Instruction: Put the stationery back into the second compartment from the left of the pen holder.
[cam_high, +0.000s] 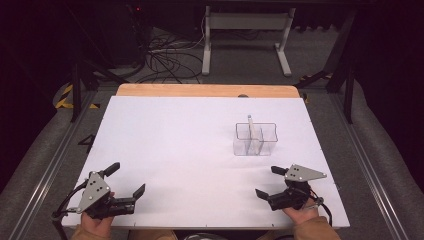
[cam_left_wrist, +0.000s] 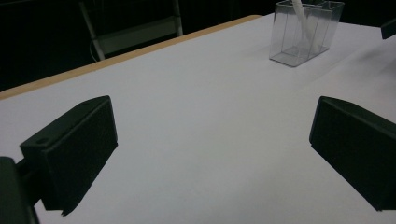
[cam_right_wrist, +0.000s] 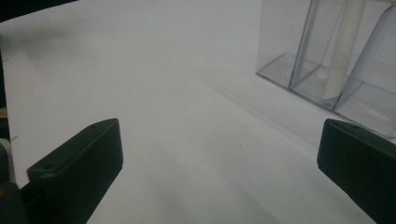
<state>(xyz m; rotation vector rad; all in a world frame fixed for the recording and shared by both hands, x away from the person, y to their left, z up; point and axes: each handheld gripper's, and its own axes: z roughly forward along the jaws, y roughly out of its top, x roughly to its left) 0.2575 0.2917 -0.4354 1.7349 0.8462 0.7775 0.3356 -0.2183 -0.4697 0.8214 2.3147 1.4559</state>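
High view puts both grippers wide open and empty at the near edge of the tabletop (cam_high: 200, 130): left gripper (cam_high: 127, 180), right gripper (cam_high: 267, 182). The clear bin (cam_high: 255, 140) stands just beyond the right one, a white stick (cam_high: 251, 129) leaning inside. Being light, the bin could slide or tip if a jaw bumps its wall.

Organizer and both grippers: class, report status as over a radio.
Left gripper open, low at near left edge. Right gripper open, nearest the organizer. Clear organizer upright, white stick standing in it. Nothing in the way on the table.
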